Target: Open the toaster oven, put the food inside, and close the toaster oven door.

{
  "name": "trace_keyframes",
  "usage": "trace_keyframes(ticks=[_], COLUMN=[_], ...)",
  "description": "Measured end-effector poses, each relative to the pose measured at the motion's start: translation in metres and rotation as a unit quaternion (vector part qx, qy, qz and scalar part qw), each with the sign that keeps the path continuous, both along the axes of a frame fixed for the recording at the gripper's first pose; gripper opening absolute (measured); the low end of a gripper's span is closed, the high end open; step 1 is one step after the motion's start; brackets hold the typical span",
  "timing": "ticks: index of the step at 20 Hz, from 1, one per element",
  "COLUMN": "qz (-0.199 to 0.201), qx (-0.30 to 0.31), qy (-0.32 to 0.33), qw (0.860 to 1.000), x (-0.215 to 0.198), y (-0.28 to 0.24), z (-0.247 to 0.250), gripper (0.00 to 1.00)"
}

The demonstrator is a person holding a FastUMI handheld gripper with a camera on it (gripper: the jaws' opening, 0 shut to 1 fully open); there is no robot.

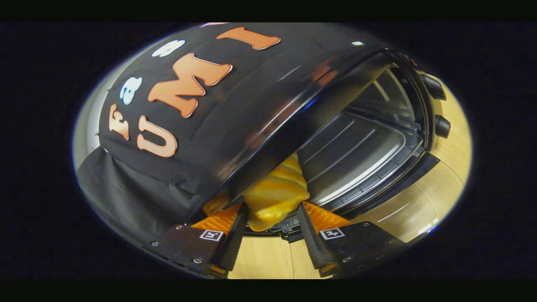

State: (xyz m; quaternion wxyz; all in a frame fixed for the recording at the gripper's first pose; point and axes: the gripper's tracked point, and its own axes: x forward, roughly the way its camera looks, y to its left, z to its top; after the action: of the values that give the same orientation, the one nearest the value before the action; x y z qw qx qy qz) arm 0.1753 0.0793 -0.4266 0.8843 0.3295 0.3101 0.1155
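Through the gripper view I saw my gripper (272, 214) clamped on the food (275, 195), a golden, ridged pastry shaped like a croissant, with one finger pressing on each of its sides. The pastry stood up between the fingers and reached a little beyond their tips, its upper end pointing toward the mouth of the toaster oven (319, 121). The whole scene sat tilted in my view, so the oven leaned across it at an angle. Its black, glossy top shell ran just beside the pastry and appeared to hide part of the upper end. The oven was open: I could look straight into its cavity, where a grey metal baking tray (352, 155) with shallow pressed ridges lay on the bottom, just ahead of the pastry. The pastry was at the front edge of that opening, not yet resting on the tray, and I could not tell whether it touched the oven's shell. Two dark knobs (438, 107) stuck out from the oven's front panel on the far side of the opening. Below the fingers and around the oven's base I saw the light wooden table (423, 201). Beyond the oven's top, the black cloth wall (138, 193) of the booth hung behind everything.
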Motion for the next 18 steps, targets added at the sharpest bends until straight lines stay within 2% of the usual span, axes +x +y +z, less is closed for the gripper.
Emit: trace_keyframes(ticks=[4,5,7,12,18], qz=[-0.008,-0.01,-0.014,-0.012,-0.003], qx=[-0.025,-0.031,-0.037,-0.061,-0.118], qy=[-0.01,-0.009,-0.009,-0.008,-0.015], qw=[1.0,0.999,0.999,0.998,0.993], x=[-0.005,-0.007,-0.013,-0.042,-0.093], y=[-0.008,-0.011,-0.015,-0.025,-0.055], z=[0.001,0.001,0.001,0.003,0.015], gripper=[0.79,0.87,0.96,0.98,0.98])
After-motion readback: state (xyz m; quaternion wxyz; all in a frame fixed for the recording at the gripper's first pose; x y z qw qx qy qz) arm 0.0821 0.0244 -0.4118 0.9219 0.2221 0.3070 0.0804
